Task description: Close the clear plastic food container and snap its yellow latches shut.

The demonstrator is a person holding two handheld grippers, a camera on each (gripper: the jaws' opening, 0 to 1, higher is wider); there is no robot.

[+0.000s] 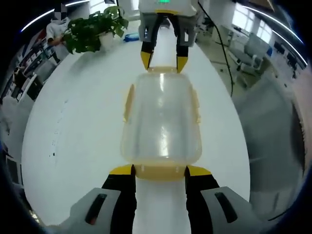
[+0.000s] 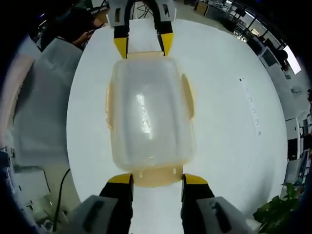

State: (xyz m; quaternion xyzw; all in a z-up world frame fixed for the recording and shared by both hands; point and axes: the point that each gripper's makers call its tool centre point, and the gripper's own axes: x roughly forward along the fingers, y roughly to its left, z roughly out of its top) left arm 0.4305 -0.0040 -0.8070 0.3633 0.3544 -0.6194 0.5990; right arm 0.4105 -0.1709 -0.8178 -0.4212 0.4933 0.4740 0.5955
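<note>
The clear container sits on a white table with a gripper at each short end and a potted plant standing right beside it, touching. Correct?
Not quite. The left gripper view shows the potted plant far off at the table edge, apart from the container. The rest holds.

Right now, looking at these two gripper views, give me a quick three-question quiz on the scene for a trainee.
1. True or false: the clear container has its lid lying beside it on the white table.
2. Where do the left gripper and right gripper sit? A) both at one end B) at opposite ends C) on the long sides
3. Fill in: the latches along the container's sides are ___ in colour.

Key: 1 false, the lid sits on the container; 2 B; 3 yellow.
</note>
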